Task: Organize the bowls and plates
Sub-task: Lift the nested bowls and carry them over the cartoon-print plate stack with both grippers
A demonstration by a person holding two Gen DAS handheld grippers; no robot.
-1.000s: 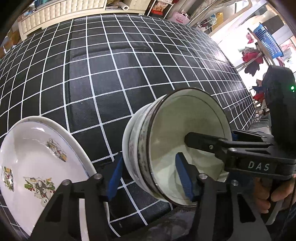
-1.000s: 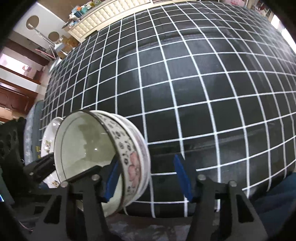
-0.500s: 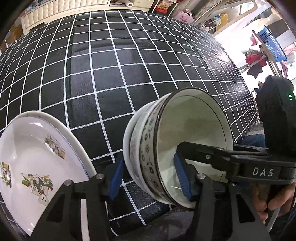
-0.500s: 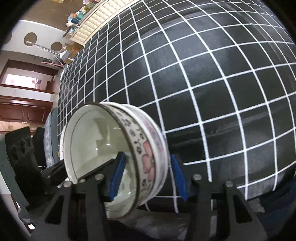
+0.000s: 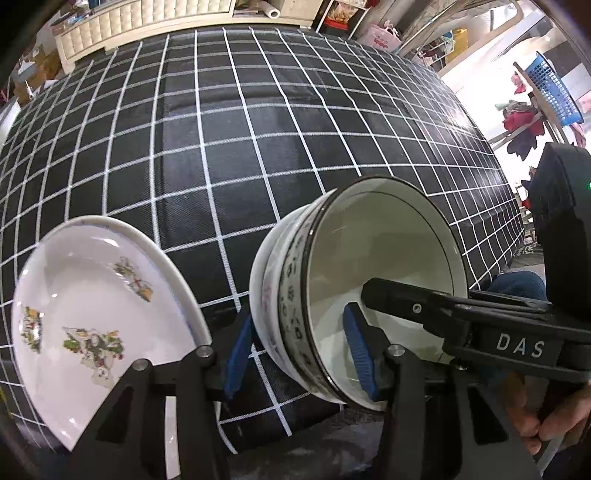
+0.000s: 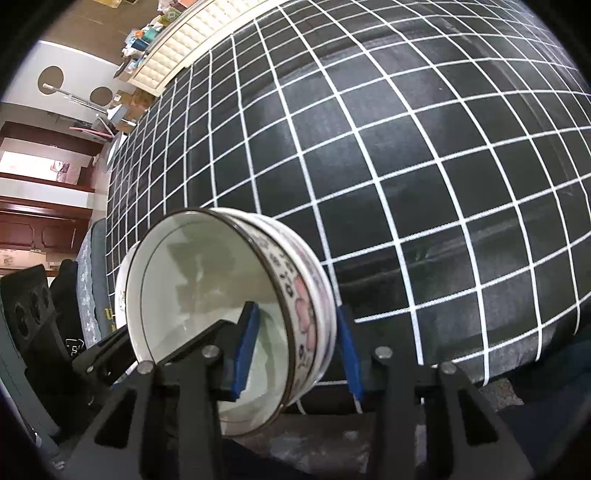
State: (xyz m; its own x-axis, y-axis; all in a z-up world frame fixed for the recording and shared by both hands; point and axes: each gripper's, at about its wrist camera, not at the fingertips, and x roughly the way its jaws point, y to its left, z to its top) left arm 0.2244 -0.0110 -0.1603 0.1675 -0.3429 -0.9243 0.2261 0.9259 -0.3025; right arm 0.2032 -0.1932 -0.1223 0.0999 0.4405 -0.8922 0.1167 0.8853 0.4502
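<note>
"DAS" [image 5: 520, 344] reads white on the right gripper [image 6: 297, 352], lower right. Both it and the left gripper [image 5: 301, 350] pinch the empty, tilted bowl's [image 5: 369, 288] wall; the plate [image 5: 92, 314] lies lower left.

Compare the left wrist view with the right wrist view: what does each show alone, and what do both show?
Left wrist only: a blue basket and a person's hand. Right wrist only: dark wooden doors and a wall with round holes. Both: the stacked bowls tipped on edge, the checked cloth and cream padded furniture.
</note>
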